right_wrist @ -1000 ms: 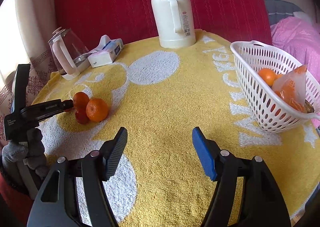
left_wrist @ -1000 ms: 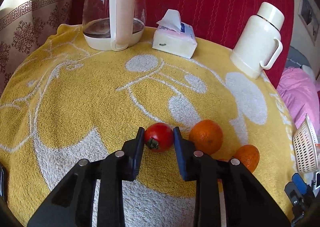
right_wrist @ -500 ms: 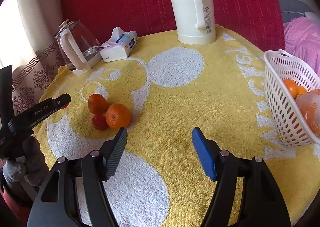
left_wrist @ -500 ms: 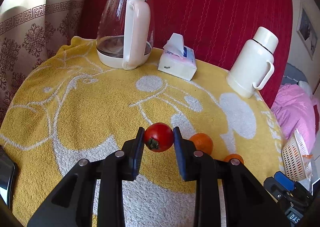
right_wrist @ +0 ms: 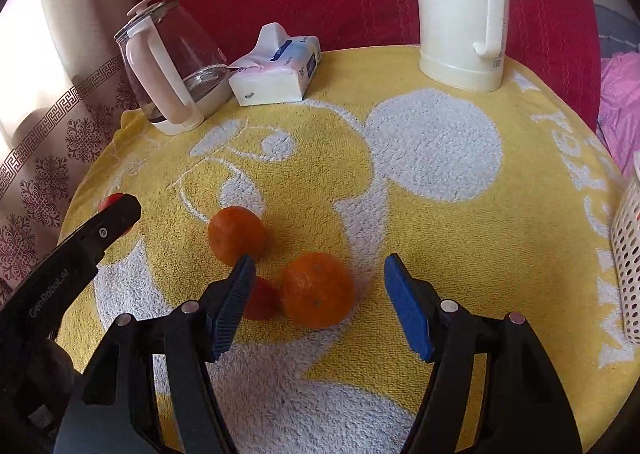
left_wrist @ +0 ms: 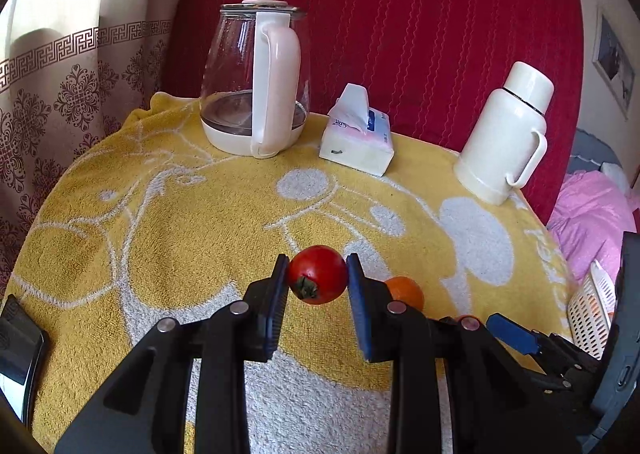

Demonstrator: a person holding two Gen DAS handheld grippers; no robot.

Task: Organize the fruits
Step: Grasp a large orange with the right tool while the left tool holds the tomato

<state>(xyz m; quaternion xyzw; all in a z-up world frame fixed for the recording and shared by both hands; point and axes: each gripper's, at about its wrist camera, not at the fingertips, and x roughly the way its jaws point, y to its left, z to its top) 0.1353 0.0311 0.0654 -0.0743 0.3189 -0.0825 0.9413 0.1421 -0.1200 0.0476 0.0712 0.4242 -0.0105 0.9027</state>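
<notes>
Left gripper (left_wrist: 318, 280): fingers are clamping a red fruit (left_wrist: 318, 274), holding it clear of the bench (left_wrist: 160, 238); stem is pointing back toward the camera.
Right gripper (right_wrist: 320, 290): fingers are standing apart with nothing pressed between them; they have just been closing slightly, and are hanging over the fruit cluster.
Near orange (right_wrist: 317, 290): is lying on the towel between the right fingers, closer to the 9 o'clock one; round, no long axis to align.
Small red fruit (right_wrist: 260, 298): is touching the near orange at its 9 o'clock, partly hidden behind the left-side finger.
Far orange (right_wrist: 237, 235): is sitting at 11 o'clock from the near orange, just beside it.
Basket (right_wrist: 628, 254): is waiting at 3 o'clock, well apart from the cluster.
Nearer hand: the right, by judgement; the next grasp is likely calling for a straight drop onto the near orange.
</notes>
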